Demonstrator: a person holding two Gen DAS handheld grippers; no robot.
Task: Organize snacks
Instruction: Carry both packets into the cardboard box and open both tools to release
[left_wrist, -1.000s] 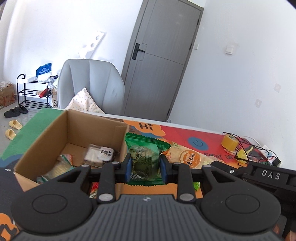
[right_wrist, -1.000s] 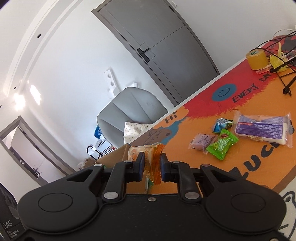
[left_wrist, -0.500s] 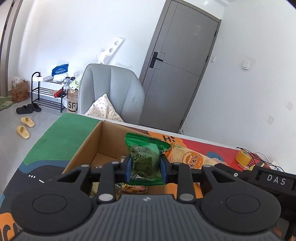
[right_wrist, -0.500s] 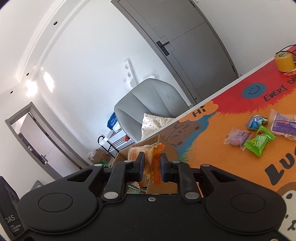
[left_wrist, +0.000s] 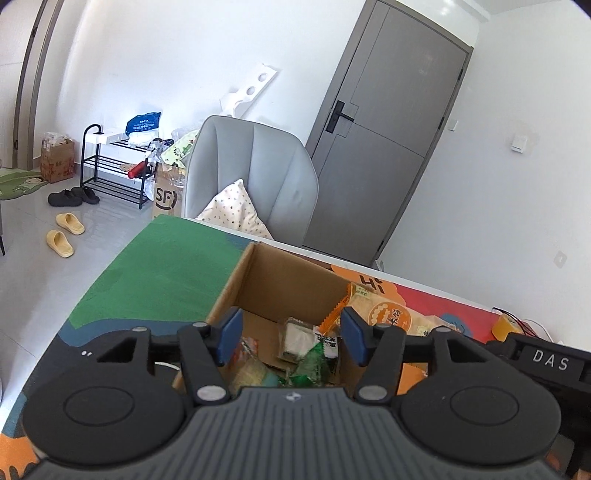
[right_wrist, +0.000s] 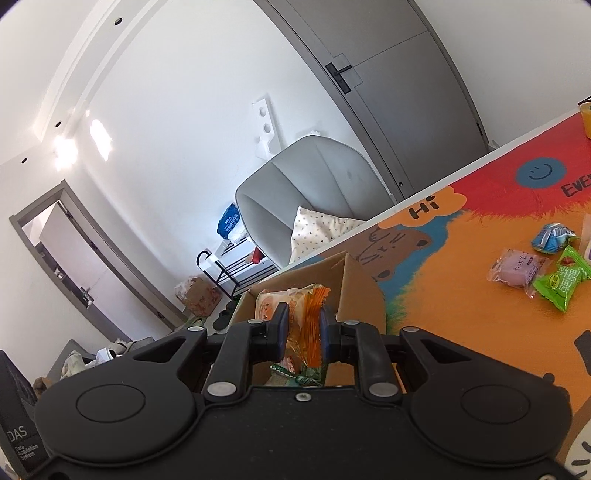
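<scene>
The left gripper (left_wrist: 290, 338), black with blue pads, hangs over the open brown cardboard box (left_wrist: 236, 278); its jaws have just been opening and now stand apart with nothing pressed between them. Below the gap, down inside the box, a green foil snack packet (left_wrist: 312, 363) lies tilted among the other contents, clear of both pads. Beside it in the box sit a pale wrapped block with a dark label (left_wrist: 297, 338) and, nearer the left pad, a yellowish packet (left_wrist: 249, 371). At the box's right wall, just past the right pad, shows an orange-and-cream snack packet with a serrated edge (left_wrist: 380, 314).

In the right wrist view, the right gripper (right_wrist: 301, 332) is clamped narrow on that orange-and-cream snack packet (right_wrist: 295, 306), which stands upright between the pads and rises above them. The packet is held over the same cardboard box (right_wrist: 360, 291), in front of its far wall, with green wrappers visible beneath the jaws inside the box.

To the right of the box, on the colourful printed table mat (right_wrist: 461, 295), lie loose snacks well apart from the gripper: a pink wrapped cake (right_wrist: 517, 271), a bright green packet (right_wrist: 563, 282) just beside it, and a small blue-and-silver packet (right_wrist: 552, 236) behind them.
</scene>
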